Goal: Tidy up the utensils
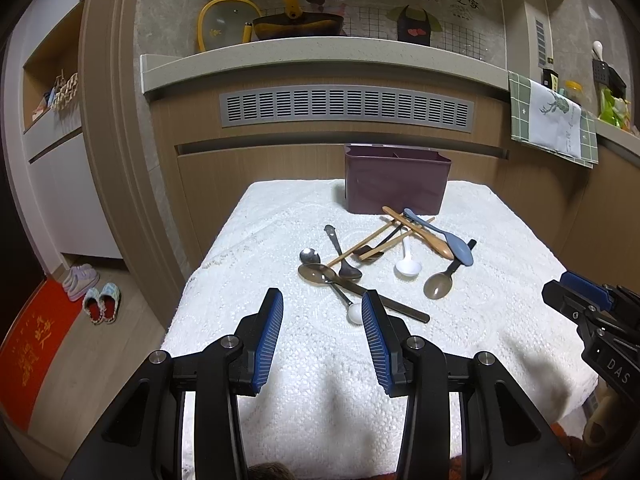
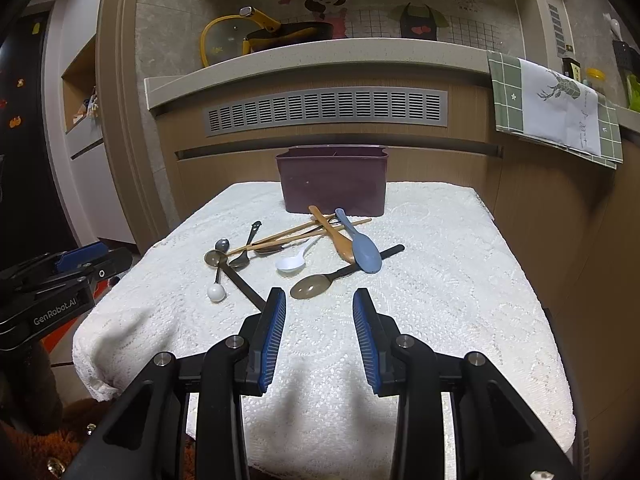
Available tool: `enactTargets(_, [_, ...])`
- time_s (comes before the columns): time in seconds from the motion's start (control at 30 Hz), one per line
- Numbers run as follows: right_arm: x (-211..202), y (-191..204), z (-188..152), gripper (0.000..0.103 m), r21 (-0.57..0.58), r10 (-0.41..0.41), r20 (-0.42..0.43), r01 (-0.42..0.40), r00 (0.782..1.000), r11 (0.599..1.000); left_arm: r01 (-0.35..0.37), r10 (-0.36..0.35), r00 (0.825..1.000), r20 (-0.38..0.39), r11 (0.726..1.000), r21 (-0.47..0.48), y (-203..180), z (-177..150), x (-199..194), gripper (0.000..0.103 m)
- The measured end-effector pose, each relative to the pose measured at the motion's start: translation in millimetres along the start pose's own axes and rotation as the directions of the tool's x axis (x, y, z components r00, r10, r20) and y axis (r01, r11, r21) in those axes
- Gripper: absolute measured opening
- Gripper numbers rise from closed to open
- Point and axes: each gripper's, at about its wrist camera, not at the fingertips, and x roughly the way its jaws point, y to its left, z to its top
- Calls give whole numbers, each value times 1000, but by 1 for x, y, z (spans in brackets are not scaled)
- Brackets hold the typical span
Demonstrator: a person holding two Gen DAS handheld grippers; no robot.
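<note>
Two grippers, left gripper (image 1: 322,312) and right gripper (image 2: 319,312), are hovering with fingers spread, empty; we are nearing the translucent brown plastic spoon (image 2: 311,286), lying just ahead of our right fingers, black handle angling right toward the purple plastic bin (image 2: 334,184).

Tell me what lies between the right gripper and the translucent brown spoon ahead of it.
Only bare white cloth, seen in the right wrist view, separates the right gripper from the brown spoon.

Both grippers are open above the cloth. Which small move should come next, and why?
Probably ease the right gripper forward onto the brown translucent spoon: it lies nearest its open jaws, clear of the crossed pile, and the purple holder stands empty-looking behind.
</note>
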Motion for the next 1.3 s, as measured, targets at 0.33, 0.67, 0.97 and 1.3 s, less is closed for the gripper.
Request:
enactTargets(0.33, [2, -1, -1, 32, 3, 6, -7, -6, 1000, 1000, 1, -1, 1000, -4, 1000, 1, 0, 2, 2, 42])
enactTargets(0.67, [3, -1, -2, 32, 2, 9, -10, -9, 1000, 1000, 1, -1, 1000, -6, 1000, 2, 0, 2, 1, 42])
enactTargets(0.97, [5, 0, -3, 32, 1, 12, -15, -12, 1000, 1000, 2, -2, 1000, -6, 1000, 2, 0, 1, 1, 42])
enactTargets(1.3, [4, 0, -3, 32, 1, 12, -14, -12, 1000, 1000, 2, -2, 1000, 0, 1000, 3, -2, 0, 0, 42])
